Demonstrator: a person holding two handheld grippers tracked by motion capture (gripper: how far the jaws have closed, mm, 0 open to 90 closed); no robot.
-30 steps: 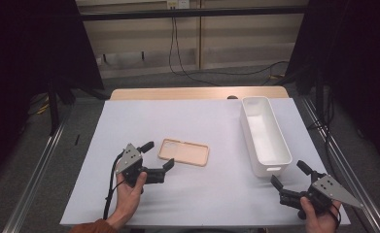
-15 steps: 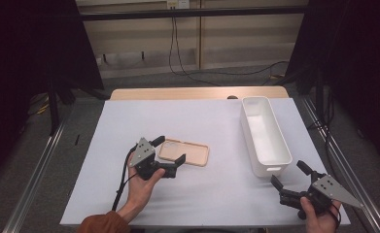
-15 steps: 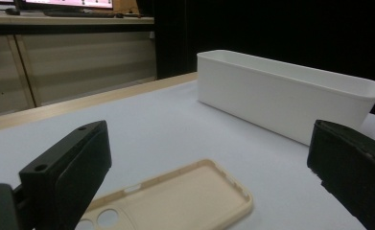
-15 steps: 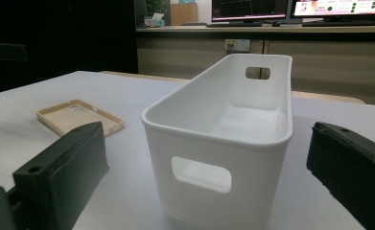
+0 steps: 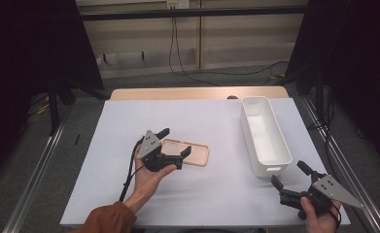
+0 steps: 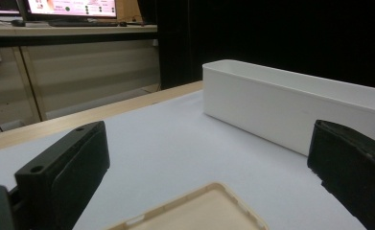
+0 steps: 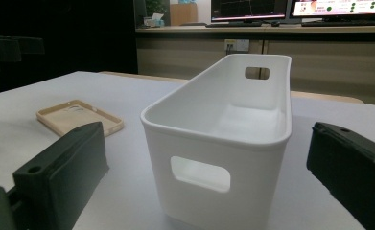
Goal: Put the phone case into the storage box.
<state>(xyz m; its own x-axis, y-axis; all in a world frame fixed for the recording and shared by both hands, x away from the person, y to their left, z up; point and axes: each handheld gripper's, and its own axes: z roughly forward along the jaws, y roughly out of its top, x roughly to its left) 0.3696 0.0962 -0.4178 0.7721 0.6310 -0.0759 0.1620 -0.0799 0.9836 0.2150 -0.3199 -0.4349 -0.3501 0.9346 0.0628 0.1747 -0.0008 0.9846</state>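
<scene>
Left jaws wide open, now straddling the case's near-left end.

Moved forward from the near-left worktop; left gripper now at the case, one jaw far, one near, nothing gripped yet. Likely next: closing on the rim. Case lying flat mid-worktop, hollow up; thin tan plastic, rounded corners, raised lip, probably flexible. Right gripper unmoved at near right, jaws open and empty, facing the bin. Bin long, white, smooth rigid plastic, handle cutouts at the ends, right of the case. Worktop matte white.
</scene>
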